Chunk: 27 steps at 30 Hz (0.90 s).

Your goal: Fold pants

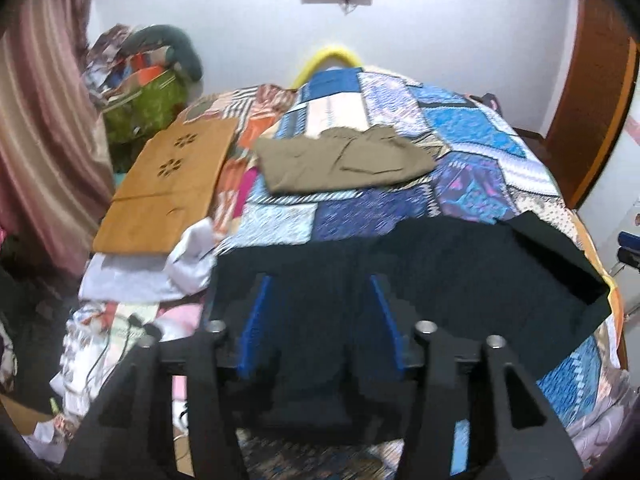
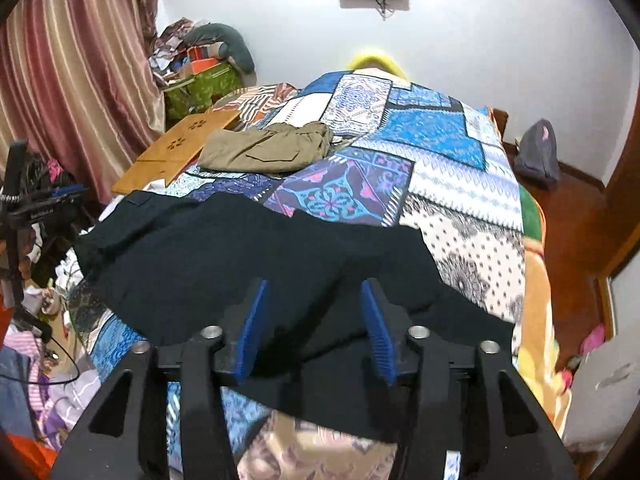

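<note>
Left wrist view: the left gripper (image 1: 320, 320) hangs over the near left part of the dark pants (image 1: 420, 264), which lie spread across the near end of the bed (image 1: 460, 184). Its blue-padded fingers (image 1: 256, 320) stand spread with cloth showing between them; nothing is pinched. My judgement is that the step in hand is to take hold of the near edge for a fold. To do it well, the fingers should come down at the very hem, gather all layers and close before lifting, or only the top layer will come up. At the far right, one corner of the pants is already turned up. Beyond them, well apart, lies a folded pair of khaki pants (image 1: 344, 160). A wooden board (image 1: 164, 184) sits to the left, with white cloth (image 1: 160, 268) just beside the dark pants' left edge; that cloth could be caught up in a careless grab.

Right wrist view: the right gripper (image 2: 316, 320) hovers over the near right part of the same dark pants (image 2: 200, 256), fingers (image 2: 376, 332) likewise spread and holding nothing. The near hem droops over the bed's edge under the gripper, so it looks easy to pinch. Both grippers should lift level and together, to keep the fold straight. The khaki pants (image 2: 264, 148) lie far enough off not to hinder a fold away from the near edge. The other gripper's frame (image 2: 24, 208) shows at the left margin; clutter lies below it on the left.
</note>
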Tool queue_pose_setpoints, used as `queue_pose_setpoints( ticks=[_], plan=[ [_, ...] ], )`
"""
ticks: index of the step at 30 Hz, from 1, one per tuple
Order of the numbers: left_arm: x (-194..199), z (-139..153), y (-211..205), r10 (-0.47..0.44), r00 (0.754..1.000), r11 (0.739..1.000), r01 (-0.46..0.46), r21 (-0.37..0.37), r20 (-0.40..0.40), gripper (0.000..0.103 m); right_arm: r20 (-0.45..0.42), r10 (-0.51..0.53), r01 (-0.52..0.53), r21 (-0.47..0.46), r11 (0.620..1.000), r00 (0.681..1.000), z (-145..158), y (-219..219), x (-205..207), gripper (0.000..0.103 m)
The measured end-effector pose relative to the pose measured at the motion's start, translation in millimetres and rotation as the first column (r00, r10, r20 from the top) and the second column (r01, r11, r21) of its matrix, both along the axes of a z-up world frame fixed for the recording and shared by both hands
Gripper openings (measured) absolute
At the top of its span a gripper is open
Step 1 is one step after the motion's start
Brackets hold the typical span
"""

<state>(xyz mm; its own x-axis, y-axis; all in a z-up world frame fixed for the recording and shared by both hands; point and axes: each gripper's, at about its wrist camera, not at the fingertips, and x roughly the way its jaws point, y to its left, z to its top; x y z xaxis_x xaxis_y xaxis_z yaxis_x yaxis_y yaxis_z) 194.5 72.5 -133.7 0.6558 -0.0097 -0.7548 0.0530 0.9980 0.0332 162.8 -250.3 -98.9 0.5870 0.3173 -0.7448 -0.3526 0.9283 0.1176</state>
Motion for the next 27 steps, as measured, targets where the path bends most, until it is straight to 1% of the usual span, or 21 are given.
queue_pose_setpoints(
  ticks=[1,3,5,8,11,15,17,21,24,27],
  plan=[
    [6,-2,-6,-0.011,1.0,1.0,0.011,-0.001,-0.002,0.054,0.0,0.006,-0.006,-0.004,1.0,1.0,-1,3,3,0.062],
    [17,-12,-20,-0.034,0.999,0.999,0.034,-0.004,-0.023,0.056,-0.007,0.017,-0.017,-0.018,1.0,1.0,-6,13,13,0.069],
    [28,-25,-33,-0.056,0.997,0.998,0.055,-0.024,-0.058,0.056,-0.014,0.026,-0.027,-0.043,0.999,1.0,-12,21,21,0.069],
    [37,-48,-49,-0.08,0.992,0.997,0.077,-0.028,-0.103,0.056,-0.043,0.041,-0.046,-0.104,0.993,0.998,-29,35,32,0.069],
    [38,-69,-61,-0.101,0.985,0.995,0.098,-0.027,-0.143,0.056,-0.079,0.047,-0.062,-0.188,0.98,0.996,-51,46,40,0.069],
    [37,-90,-72,-0.122,0.976,0.992,0.123,-0.006,-0.181,0.056,-0.07,0.028,-0.046,-0.269,0.962,0.997,-67,42,37,0.069],
    [37,-101,-75,-0.123,0.971,0.992,0.125,-0.003,-0.205,0.056,-0.069,0.007,-0.025,-0.269,0.963,0.998,-68,34,35,0.067],
    [36,-116,-76,-0.117,0.965,0.992,0.123,0.009,-0.235,0.056,-0.085,-0.065,0.045,-0.22,0.974,0.994,-69,0,28,0.067],
    [33,-122,-78,-0.116,0.964,0.992,0.124,0.019,-0.241,0.057,-0.089,-0.12,0.103,-0.182,0.978,0.989,-69,-28,17,0.067],
    [30,-123,-81,-0.114,0.964,0.991,0.126,0.035,-0.24,0.058,-0.084,-0.168,0.152,-0.169,0.974,0.982,-71,-47,6,0.067]
  ],
)
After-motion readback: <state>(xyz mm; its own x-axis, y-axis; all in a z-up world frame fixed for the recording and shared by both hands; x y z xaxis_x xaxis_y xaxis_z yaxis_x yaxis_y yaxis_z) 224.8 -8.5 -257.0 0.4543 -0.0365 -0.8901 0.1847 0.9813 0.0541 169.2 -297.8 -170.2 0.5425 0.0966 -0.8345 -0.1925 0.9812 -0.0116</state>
